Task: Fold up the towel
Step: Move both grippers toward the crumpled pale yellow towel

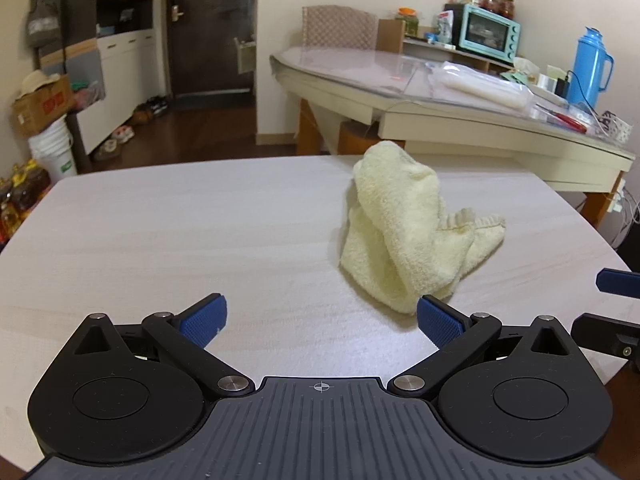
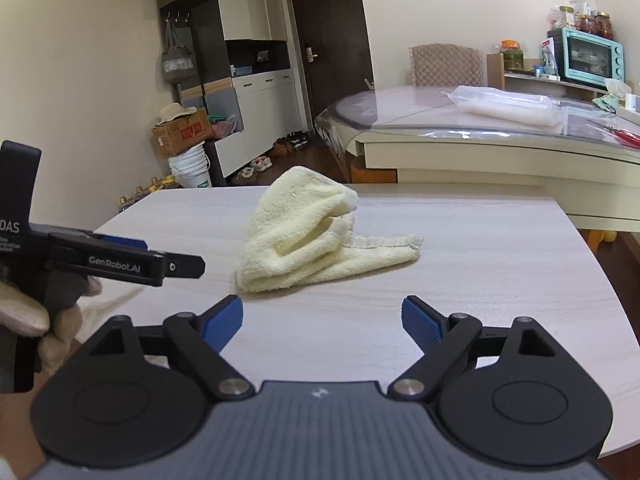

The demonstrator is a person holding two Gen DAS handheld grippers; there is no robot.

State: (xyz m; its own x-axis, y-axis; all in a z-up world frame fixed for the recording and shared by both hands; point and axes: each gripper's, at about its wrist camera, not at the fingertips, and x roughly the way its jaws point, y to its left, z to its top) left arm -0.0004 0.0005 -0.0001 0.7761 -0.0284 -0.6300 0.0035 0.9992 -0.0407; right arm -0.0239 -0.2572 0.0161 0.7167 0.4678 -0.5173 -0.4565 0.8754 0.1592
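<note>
You have soft, even indoor light in both views, so the pale wood-grain worktop (image 1: 200, 232) reads bright and the crumpled cream terry towel (image 2: 304, 236) casts only a faint shadow. Glare sits on the clear plastic sheet covering the beige dining table (image 2: 460, 128). Your fisheye lenses bow straight edges and darken the corners, and the gloved hand (image 2: 36, 312) at the right wrist view's left edge looks blurred.

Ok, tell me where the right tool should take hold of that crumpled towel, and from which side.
Probably the thin hemmed corner of the towel, which lies flat on the table and trails to the right, clear of the bunched heap. Bring the open right tool in low from the right, pinching the edge. The mound's thick folds would give a poor hold.
</note>
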